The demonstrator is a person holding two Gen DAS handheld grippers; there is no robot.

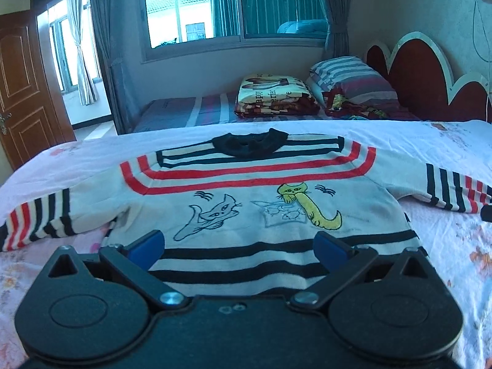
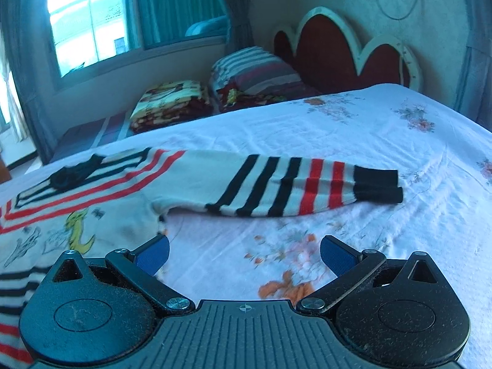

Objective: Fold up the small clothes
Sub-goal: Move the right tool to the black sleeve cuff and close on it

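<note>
A small white sweater with red and black stripes, a black collar and cat drawings lies flat, face up, on the bed, both sleeves spread out sideways. My left gripper is open and empty, low over the sweater's striped hem. My right gripper is open and empty over bare sheet, just in front of the sweater's right sleeve, whose black cuff points right. The sweater body lies to its left.
The bed has a white floral sheet. Beyond it stand a second bed with a folded blanket, a striped pillow and a red scalloped headboard. A window and an open wooden door are at the back left.
</note>
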